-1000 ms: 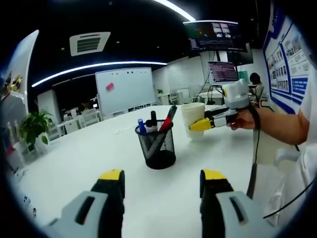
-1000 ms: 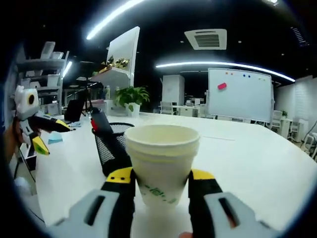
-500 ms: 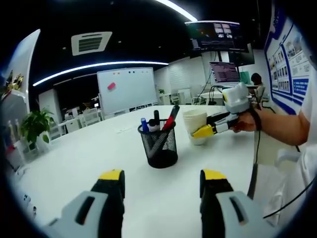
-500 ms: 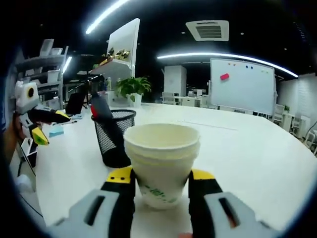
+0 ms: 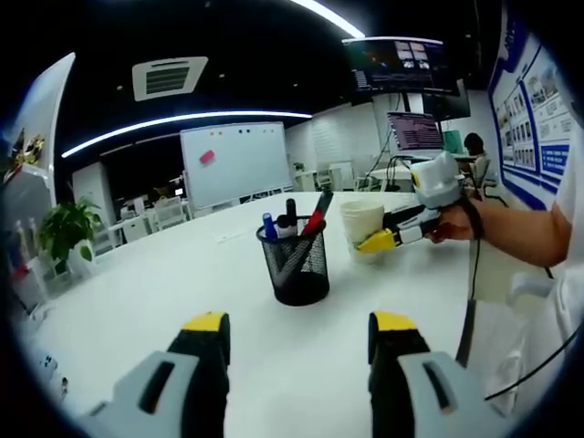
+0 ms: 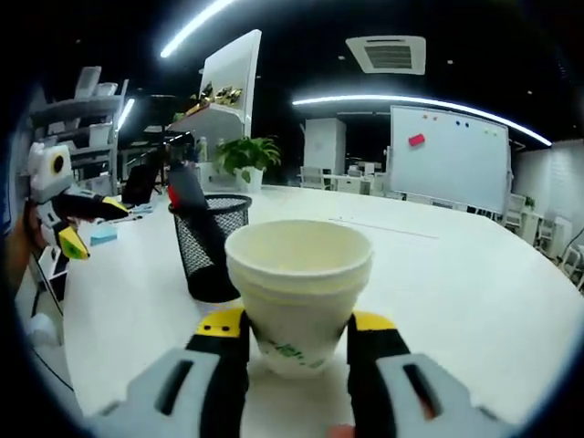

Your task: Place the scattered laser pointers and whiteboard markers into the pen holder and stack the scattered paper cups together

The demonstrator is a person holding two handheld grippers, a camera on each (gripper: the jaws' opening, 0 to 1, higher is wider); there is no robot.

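A white table spreads beneath both pairs of tongs. Ahead of the left gripper, whose jaws stand apart with nothing between them, sits the black mesh pen holder, already bristling with whiteboard markers. Just beyond the holder and to its right, the right gripper is clenched on the stacked paper cups, held close to the tabletop. In the right gripper view, the cups fill the gap between that gripper's yellow-tipped jaws, one nested in another, with the pen holder just behind and to the left. The pens appear sorted and the cup stacking is in its closing step. The next move likely calls for settling the stack upright on the table and releasing it without tipping.
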